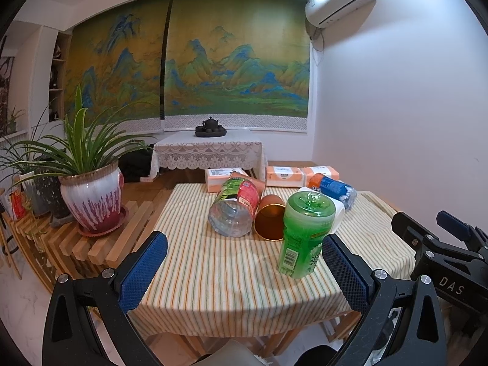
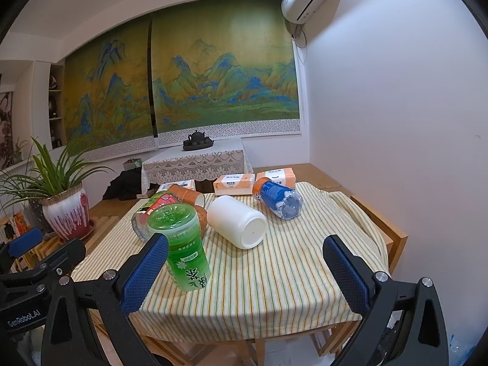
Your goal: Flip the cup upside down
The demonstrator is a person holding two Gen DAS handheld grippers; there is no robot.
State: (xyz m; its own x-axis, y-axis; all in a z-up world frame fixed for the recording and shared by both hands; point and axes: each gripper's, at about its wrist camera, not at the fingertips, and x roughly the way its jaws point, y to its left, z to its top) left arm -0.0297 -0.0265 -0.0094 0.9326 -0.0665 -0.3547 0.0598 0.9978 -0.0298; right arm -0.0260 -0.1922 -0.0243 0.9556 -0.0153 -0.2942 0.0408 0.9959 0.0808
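Observation:
A green cup made from a cut bottle (image 1: 303, 231) stands with its base up on the striped tablecloth (image 1: 213, 274); it also shows in the right wrist view (image 2: 183, 244). A white cup (image 2: 238, 221) lies on its side in the middle. A copper-lined orange cup (image 1: 270, 219) lies on its side behind the green one. A red-and-green bottle cup (image 1: 235, 207) and a blue-and-orange one (image 2: 279, 196) also lie on their sides. My left gripper (image 1: 244, 271) is open and empty, near the table's front. My right gripper (image 2: 245, 270) is open and empty, its left finger beside the green cup.
Tissue packs (image 1: 285, 177) lie at the table's back edge. A potted plant (image 1: 91, 201) stands on a slatted wooden bench at the left. A lace-covered low table with a tea set (image 1: 210, 129) stands behind. A white wall (image 2: 396, 122) runs close along the right.

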